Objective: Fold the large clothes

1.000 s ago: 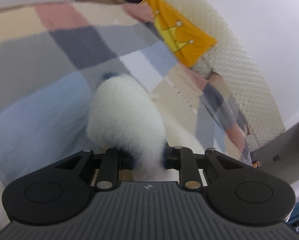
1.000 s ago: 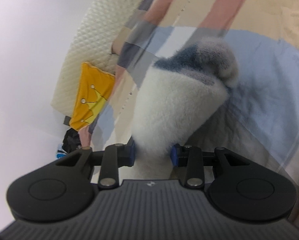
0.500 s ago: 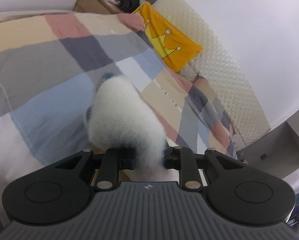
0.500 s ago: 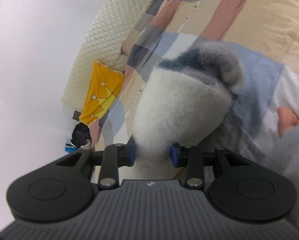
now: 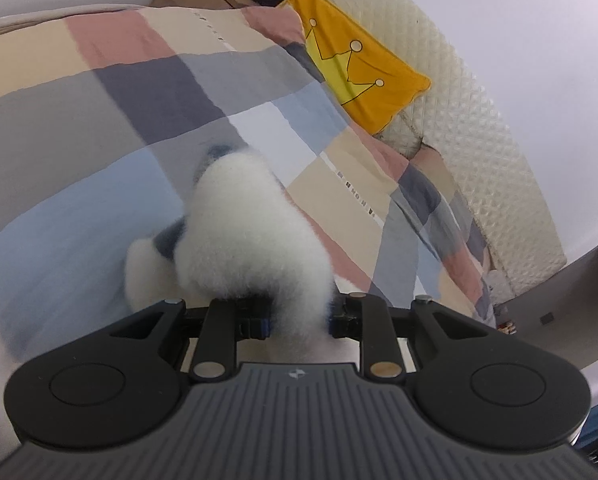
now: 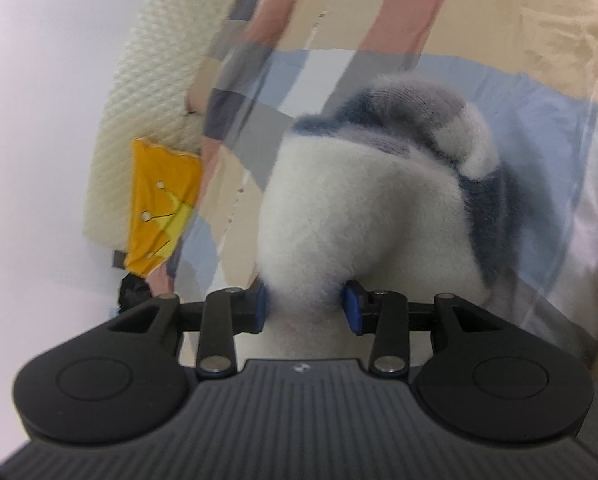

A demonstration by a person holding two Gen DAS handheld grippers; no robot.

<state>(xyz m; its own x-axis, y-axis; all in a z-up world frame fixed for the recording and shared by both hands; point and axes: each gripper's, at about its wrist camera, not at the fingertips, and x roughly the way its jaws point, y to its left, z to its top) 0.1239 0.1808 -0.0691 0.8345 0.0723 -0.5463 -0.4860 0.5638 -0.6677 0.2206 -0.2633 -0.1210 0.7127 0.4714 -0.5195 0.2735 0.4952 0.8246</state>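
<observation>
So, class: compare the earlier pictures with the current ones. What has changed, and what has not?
The right gripper is opening its jaws, the fluffy garment still between them. Both views have shifted over the quilt, so both hands moved. Nothing was let go yet: the left gripper stays clamped on the garment. The yellow pillow lies where it was.

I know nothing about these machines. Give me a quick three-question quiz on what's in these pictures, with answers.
1. True or false: the left tongs grip the fluffy white garment.
2. What picture is drawn on the yellow pillow?
A. a star
B. a crown
C. a fish
3. Fill in: the garment hangs over a bed covered by a ____ quilt.

Key: 1 true. 2 B. 3 patchwork (blocks of colour). The right tongs have fluff between them too, though their jaws are opening.
</observation>
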